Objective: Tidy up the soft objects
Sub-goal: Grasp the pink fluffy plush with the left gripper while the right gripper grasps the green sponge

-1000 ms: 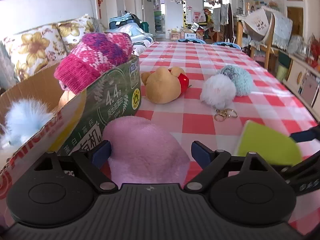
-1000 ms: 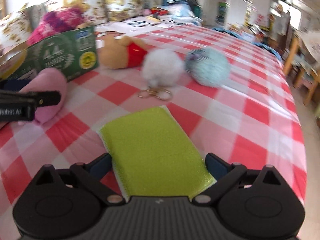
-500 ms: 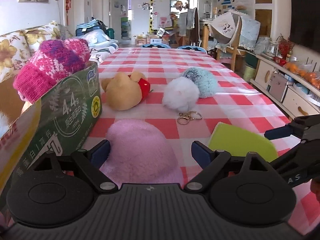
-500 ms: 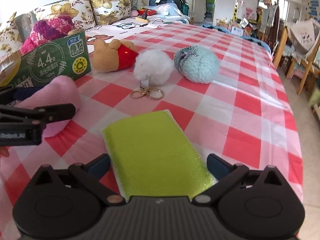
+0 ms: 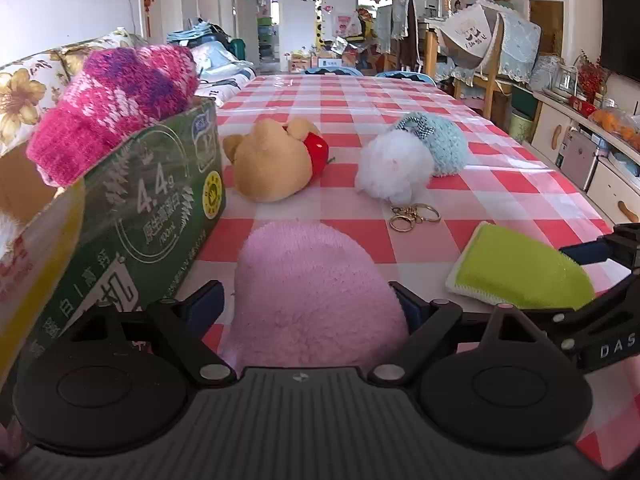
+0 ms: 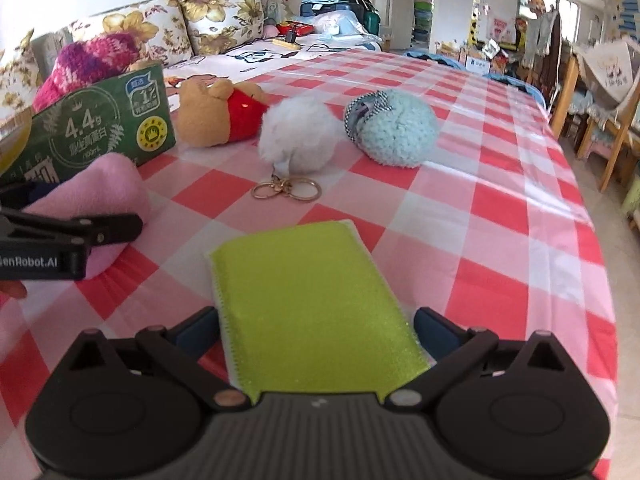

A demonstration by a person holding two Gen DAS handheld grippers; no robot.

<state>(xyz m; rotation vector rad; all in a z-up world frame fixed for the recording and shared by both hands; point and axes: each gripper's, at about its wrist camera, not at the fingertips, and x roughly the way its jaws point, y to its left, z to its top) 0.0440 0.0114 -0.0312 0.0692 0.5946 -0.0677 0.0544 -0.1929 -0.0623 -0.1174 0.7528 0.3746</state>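
A pink fluffy soft object (image 5: 316, 292) lies on the checked tablecloth (image 5: 500, 184) in the lower middle of the left wrist view, between the two fingers of the left gripper (image 5: 310, 304); the blue pads stand at its flanks, the right one against the fluff, the left one with a sliver of cloth showing beside it, so the jaws sit around it at middling width and whether they press it cannot be told. In the right wrist view the same pink object shows at the left edge, with the left gripper's black finger lying across it. The green sponge (image 6: 316, 312) fills the lower middle of the right wrist view, flat on the cloth, between the fingers of the right gripper (image 6: 318, 330), whose pads stand just at its long edges, spread about as wide as the sponge; a firm grip cannot be made out. Left of the pink object stands a green cardboard box (image 5: 160, 208), with a pink and purple knitted hat (image 5: 116, 108) bulging over its rim in the upper left of the frame. Farther up the table, mid-frame, a tan bear plush (image 5: 276, 164) with a red shirt lies just beside the box's far corner; right of it a white pompom (image 5: 394, 172) touches a pale blue knitted ball (image 5: 444, 148), and the pompom's gold keyring (image 5: 412, 214) rests on the cloth between it and the sponge.
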